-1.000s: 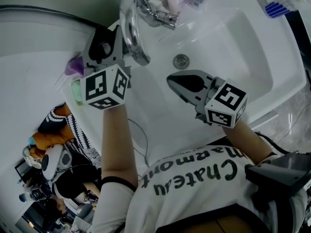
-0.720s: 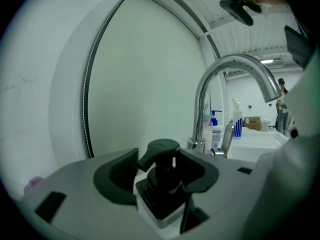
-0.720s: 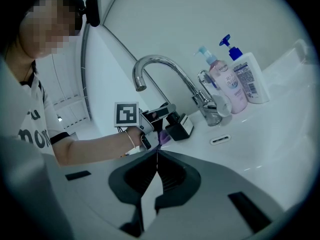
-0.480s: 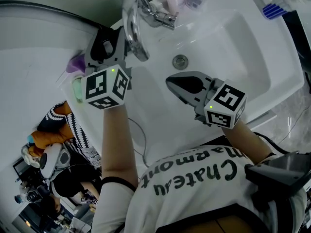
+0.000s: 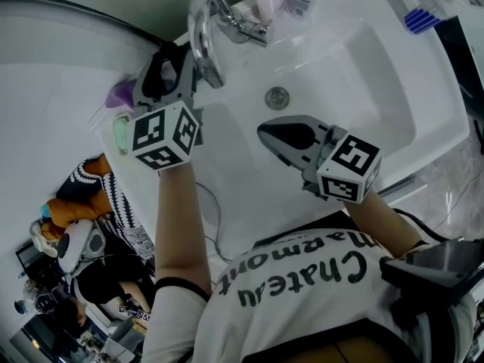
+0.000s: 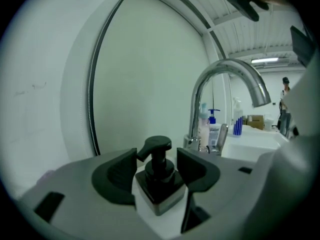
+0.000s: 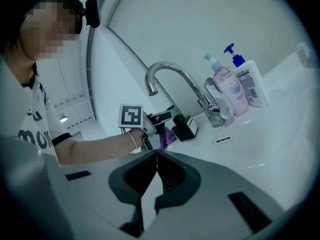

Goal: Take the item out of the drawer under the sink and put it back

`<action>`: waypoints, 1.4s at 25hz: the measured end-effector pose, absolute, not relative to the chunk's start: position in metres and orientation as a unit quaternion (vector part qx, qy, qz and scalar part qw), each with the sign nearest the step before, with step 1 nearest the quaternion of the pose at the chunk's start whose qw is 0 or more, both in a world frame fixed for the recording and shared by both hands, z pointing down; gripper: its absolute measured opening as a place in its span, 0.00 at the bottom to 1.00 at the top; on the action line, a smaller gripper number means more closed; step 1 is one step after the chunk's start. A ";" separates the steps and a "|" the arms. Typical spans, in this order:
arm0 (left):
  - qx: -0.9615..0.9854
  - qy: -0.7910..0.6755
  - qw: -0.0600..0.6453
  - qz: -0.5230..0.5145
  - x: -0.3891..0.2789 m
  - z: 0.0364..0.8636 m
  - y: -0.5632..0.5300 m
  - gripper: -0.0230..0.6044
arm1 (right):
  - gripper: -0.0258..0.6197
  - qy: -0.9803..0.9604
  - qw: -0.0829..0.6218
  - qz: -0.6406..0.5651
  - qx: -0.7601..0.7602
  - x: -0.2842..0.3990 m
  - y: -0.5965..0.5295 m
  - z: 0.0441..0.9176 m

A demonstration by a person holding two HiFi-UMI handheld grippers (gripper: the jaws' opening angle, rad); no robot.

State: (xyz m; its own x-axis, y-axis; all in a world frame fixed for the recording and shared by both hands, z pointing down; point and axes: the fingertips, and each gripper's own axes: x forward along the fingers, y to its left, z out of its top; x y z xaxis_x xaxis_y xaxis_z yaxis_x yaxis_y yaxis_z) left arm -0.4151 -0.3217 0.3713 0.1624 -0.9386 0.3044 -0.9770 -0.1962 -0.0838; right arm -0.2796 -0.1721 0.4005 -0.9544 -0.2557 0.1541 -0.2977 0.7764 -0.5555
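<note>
A black square pump bottle [image 6: 159, 176] stands on the white counter left of the faucet [image 5: 203, 29]. My left gripper [image 6: 156, 166] has a jaw on each side of it. The pads stand a little apart from the pump neck and have been spreading, so I read them as open. From the head view the left gripper [image 5: 162, 70] is at the sink's left rim, and the bottle shows only as a dark shape between its fingers. My right gripper [image 5: 263, 131] hovers over the basin [image 5: 355, 74], shut and empty; its jaw tips [image 7: 157, 156] meet. No drawer is in view.
A pink bottle [image 7: 227, 91] and a white pump bottle [image 7: 252, 84] stand behind the faucet [image 7: 170, 74]. A purple item [image 5: 117, 95] and a green one [image 5: 121, 131] lie on the counter by the left gripper. A curved mirror edge [image 6: 95, 94] rises behind the counter.
The left gripper has crept slightly up and away along the counter beside the faucet. The right gripper has stayed over the basin.
</note>
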 end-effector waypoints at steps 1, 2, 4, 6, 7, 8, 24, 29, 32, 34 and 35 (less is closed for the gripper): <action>0.757 -0.632 0.067 0.154 -0.416 0.374 -0.321 0.40 | 0.06 -0.942 0.036 0.300 0.146 -0.278 -0.171 0.401; 0.754 -0.634 0.069 0.159 -0.417 0.376 -0.320 0.40 | 0.06 -0.942 0.038 0.301 0.146 -0.276 -0.169 0.402; 0.748 -0.640 0.074 0.160 -0.421 0.377 -0.318 0.40 | 0.06 -0.942 0.038 0.301 0.146 -0.274 -0.168 0.401; 0.742 -0.648 0.082 0.151 -0.424 0.376 -0.313 0.40 | 0.06 -0.943 0.038 0.298 0.143 -0.273 -0.168 0.399; 0.740 -0.651 0.087 0.146 -0.424 0.376 -0.309 0.40 | 0.06 -0.944 0.039 0.295 0.141 -0.273 -0.167 0.398; 0.738 -0.653 0.091 0.141 -0.424 0.375 -0.306 0.40 | 0.06 -0.946 0.041 0.291 0.139 -0.272 -0.166 0.397; 0.746 -0.664 0.012 0.053 -0.383 0.282 -0.218 0.15 | 0.06 -0.966 0.033 0.214 0.138 -0.267 -0.160 0.347; 0.763 -0.645 0.015 0.033 -0.366 0.256 -0.179 0.09 | 0.06 -0.971 0.016 0.183 0.152 -0.273 -0.146 0.322; 0.776 -0.630 0.028 0.027 -0.358 0.249 -0.146 0.07 | 0.06 -0.974 0.008 0.162 0.160 -0.277 -0.126 0.308; 0.786 -0.616 0.037 0.026 -0.353 0.246 -0.122 0.05 | 0.06 -0.973 -0.001 0.159 0.166 -0.279 -0.110 0.298; 0.792 -0.608 0.041 0.026 -0.351 0.244 -0.110 0.05 | 0.06 -0.972 -0.005 0.159 0.170 -0.279 -0.102 0.293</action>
State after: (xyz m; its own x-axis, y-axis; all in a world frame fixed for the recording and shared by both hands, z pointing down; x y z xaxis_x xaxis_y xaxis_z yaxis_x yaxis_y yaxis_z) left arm -0.3508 -0.1104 0.2442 0.2581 -0.9618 0.0912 -0.9661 -0.2561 0.0329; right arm -0.2793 -0.1022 0.2930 -0.9419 -0.3331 0.0439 -0.3298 0.8916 -0.3104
